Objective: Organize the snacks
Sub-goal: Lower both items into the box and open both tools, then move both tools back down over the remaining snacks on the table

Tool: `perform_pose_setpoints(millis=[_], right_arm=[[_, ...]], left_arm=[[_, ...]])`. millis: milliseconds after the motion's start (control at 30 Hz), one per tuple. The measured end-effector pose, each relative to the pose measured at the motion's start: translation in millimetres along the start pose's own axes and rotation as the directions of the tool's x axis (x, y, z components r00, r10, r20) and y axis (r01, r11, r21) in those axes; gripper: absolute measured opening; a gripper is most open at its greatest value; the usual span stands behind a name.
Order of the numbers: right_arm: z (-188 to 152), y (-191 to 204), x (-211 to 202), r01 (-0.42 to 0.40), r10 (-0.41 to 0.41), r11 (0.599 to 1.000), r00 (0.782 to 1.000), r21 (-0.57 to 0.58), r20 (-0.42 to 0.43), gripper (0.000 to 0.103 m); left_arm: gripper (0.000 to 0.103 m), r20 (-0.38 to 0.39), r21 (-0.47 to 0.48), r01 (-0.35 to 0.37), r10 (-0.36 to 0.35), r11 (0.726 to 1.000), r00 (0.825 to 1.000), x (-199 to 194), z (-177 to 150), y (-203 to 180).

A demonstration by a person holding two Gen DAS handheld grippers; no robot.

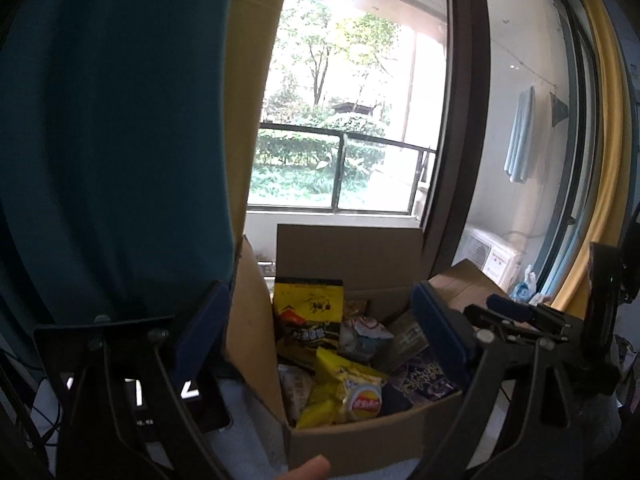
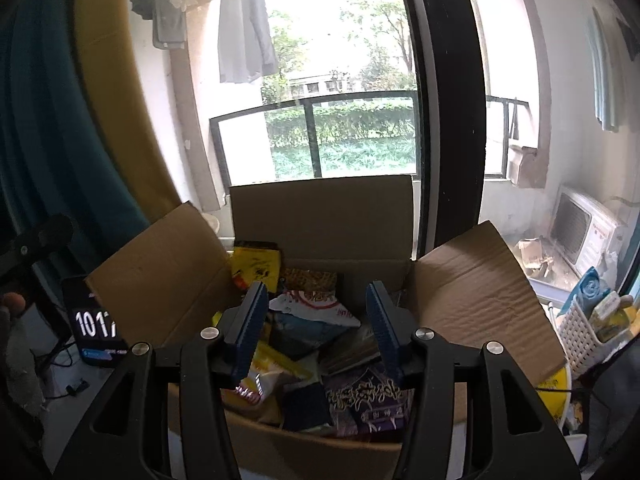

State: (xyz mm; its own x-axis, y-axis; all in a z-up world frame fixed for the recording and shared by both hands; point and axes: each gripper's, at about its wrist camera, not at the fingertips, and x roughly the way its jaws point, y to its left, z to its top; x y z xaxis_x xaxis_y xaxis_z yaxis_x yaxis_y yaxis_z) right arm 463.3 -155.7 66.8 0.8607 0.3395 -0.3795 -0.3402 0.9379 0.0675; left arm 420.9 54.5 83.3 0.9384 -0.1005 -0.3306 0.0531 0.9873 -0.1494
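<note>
Snacks fill the cardboard box [image 2: 320, 444] by the window, all piled up with its flaps standing open. On top I can see a yellow chip bag [image 1: 348, 392], a tall yellow and black bag [image 1: 308, 308] leaning at the back, a white and red packet [image 2: 316, 306] and a flat purple pack [image 2: 368, 400] near the front.

Both tools hang above the box. The left gripper [image 1: 316, 336] has its jaws spread very wide with nothing in them. The right gripper [image 2: 316, 328] also has its jaws apart and holds nothing.

I think these bags are light and puffy. They would crinkle and slide, and chips inside would break if squeezed hard. A gentle pinch on the top edge or a corner of the yellow chip bag looks best to me. The purple pack looks flat, so taking it by its edge seems safer.

The box looks like it sits on a pale surface. A phone [image 2: 94, 332] showing big white numbers stands to its left. A white basket [image 2: 588, 332] with things in it sits to the right. Outside the glass are a railing, green bushes and clothes [image 2: 244, 28] hanging up.
</note>
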Motion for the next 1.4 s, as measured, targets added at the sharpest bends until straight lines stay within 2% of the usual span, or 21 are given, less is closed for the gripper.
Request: perform_pose_setpoints(millis=[367, 767, 1133, 1400], right_arm=[[-30, 15, -53, -0.010, 0.010, 1.000, 1.000, -0.009, -0.006, 0.054], [-76, 31, -106, 0.001, -0.001, 1.000, 1.000, -0.012, -0.021, 0.054], [-116, 51, -145, -0.013, 0.013, 1.000, 1.000, 0.005, -0.025, 0.054], [-155, 64, -172, -0.017, 0.018, 1.000, 0.998, 0.006, -0.058, 0.054]], left_arm=[[0.094, -0.002, 0.019, 0.031, -0.031, 0.999, 1.000, -52, -25, -10], [0.094, -0.021, 0.033, 0.060, -0.059, 0.998, 0.998, -111, -76, -18], [0.094, -0.065, 0.017, 0.065, -0.064, 0.998, 0.996, -148, -119, -10], [0.094, -0.105, 0.012, 0.073, -0.071, 0.997, 0.992, -169, -152, -8]])
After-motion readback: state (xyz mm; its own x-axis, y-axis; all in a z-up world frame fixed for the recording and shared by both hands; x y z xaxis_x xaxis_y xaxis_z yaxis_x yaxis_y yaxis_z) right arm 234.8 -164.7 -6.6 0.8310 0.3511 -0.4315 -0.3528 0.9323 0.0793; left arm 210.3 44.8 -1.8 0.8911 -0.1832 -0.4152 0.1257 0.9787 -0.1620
